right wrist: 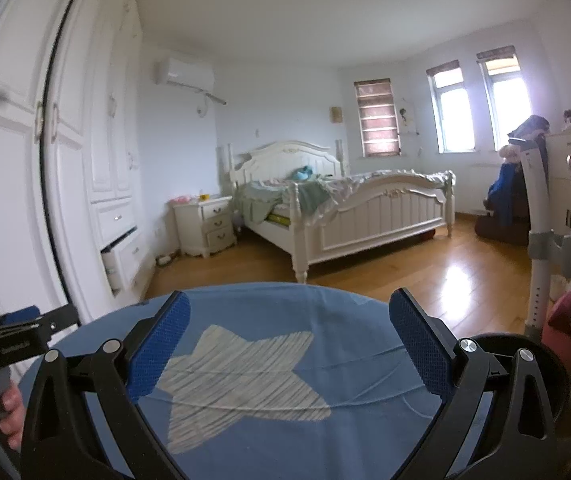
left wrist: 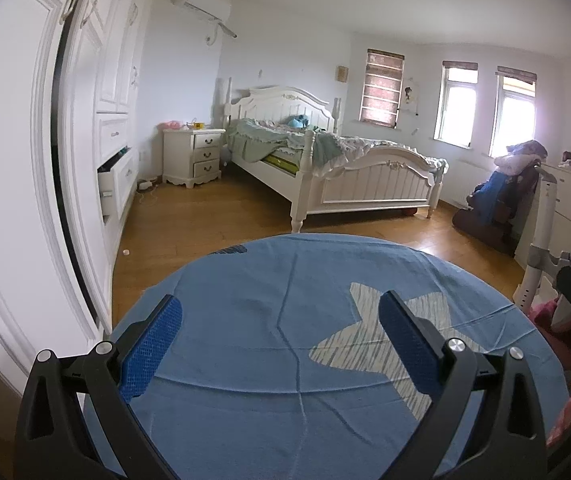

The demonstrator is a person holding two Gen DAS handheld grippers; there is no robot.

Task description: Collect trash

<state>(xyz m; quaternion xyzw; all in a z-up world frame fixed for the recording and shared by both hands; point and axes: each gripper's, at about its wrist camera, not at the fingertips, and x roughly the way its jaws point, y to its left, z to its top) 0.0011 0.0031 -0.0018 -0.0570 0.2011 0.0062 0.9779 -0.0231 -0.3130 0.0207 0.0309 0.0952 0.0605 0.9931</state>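
Left wrist: scrap (left wrist: 126, 252) well beyond jaws

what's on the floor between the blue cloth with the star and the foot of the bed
Bare wooden floor separates the blue cloth from the bed. Both wrist views show nothing lying on that stretch.

Small pale pinkish scrap (left wrist: 126, 252), too small to identify, lying on the wooden floor (left wrist: 205, 220), just beside the white wardrobe (left wrist: 113, 80) base
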